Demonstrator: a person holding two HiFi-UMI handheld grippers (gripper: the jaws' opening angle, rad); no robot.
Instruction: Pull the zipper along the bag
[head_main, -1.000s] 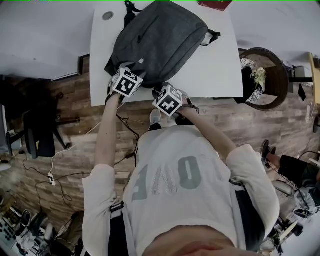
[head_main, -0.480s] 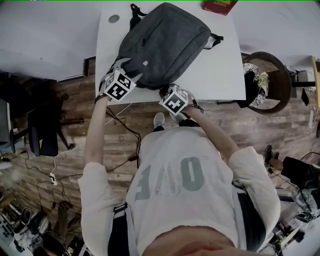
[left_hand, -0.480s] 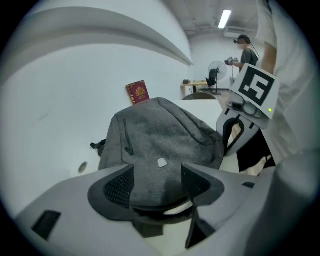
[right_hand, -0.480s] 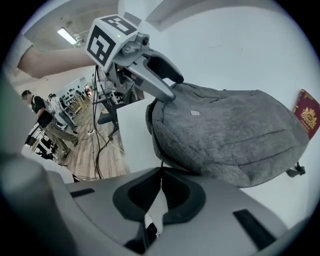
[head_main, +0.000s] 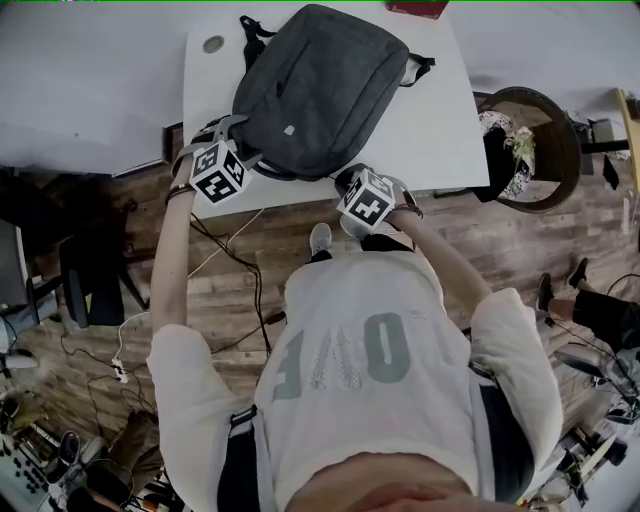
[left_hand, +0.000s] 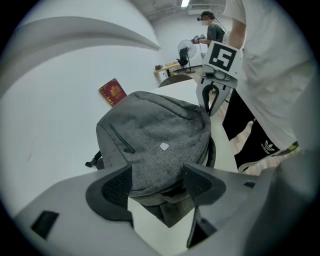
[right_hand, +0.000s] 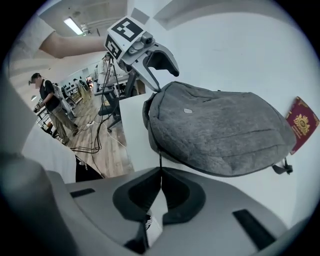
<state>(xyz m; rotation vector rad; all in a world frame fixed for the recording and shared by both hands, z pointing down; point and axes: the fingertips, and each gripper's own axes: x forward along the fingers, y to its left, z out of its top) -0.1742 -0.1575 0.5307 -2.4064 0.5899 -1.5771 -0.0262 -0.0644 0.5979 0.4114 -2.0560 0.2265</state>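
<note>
Right gripper view: right tongs (right_hand: 160, 183) half hide the zipper pull (right_hand: 160, 162).

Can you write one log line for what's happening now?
left gripper: jaws just opening, gripping nothing, beside backpack | right gripper: shut on zipper pull | backpack: on table

White table (head_main: 440, 120) beneath the fingers (left_hand: 117, 190), wood-plank floor (head_main: 470, 230) with loose cables (head_main: 215, 245) behind them, round dark table (head_main: 548, 150) to their right, ceiling strip light (right_hand: 73, 26) overhead.

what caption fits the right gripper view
Right gripper shut on the zipper pull of a grey backpack on a white table.
</note>
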